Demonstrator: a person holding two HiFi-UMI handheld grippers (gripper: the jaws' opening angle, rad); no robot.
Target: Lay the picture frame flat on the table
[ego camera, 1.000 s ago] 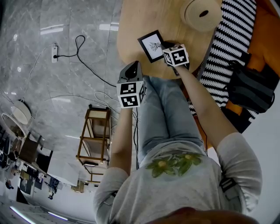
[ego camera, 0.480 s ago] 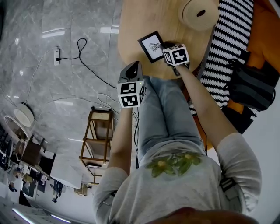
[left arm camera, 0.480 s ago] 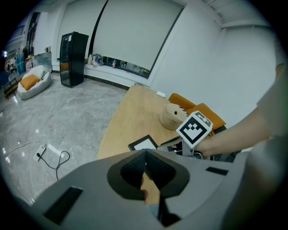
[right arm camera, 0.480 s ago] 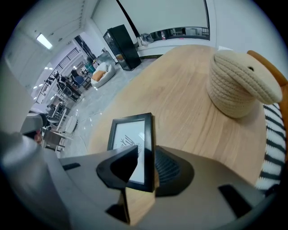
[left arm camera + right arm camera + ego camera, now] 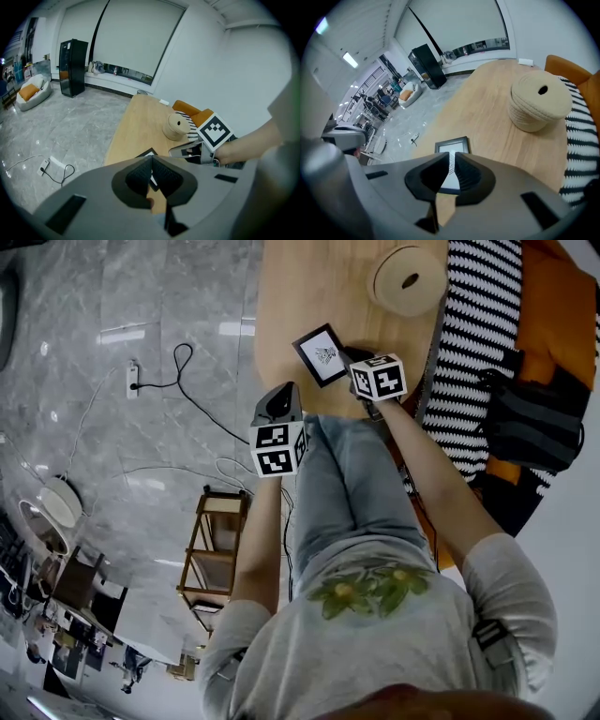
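Note:
A black picture frame (image 5: 320, 354) with a white print lies flat, face up, on the round wooden table (image 5: 291, 296) near its front edge. My right gripper (image 5: 352, 358) is at the frame's right corner. In the right gripper view the frame (image 5: 453, 144) lies under and beyond that gripper (image 5: 452, 161); its jaws stand a narrow gap apart with nothing between them. My left gripper (image 5: 285, 390) is shut and empty, just off the table's edge, left of the frame. In the left gripper view only a corner of the frame (image 5: 148, 152) shows past that gripper (image 5: 150, 161).
A round woven spool-like container (image 5: 407, 280) sits further back on the table. A striped cushion (image 5: 478, 324) on an orange seat (image 5: 558, 306) and a dark bag (image 5: 534, 423) are to the right. A wooden rack (image 5: 217, 549) and cables (image 5: 178, 371) are on the floor at left.
The head view has shifted a little. The frame and both grippers keep about the same places relative to each other.

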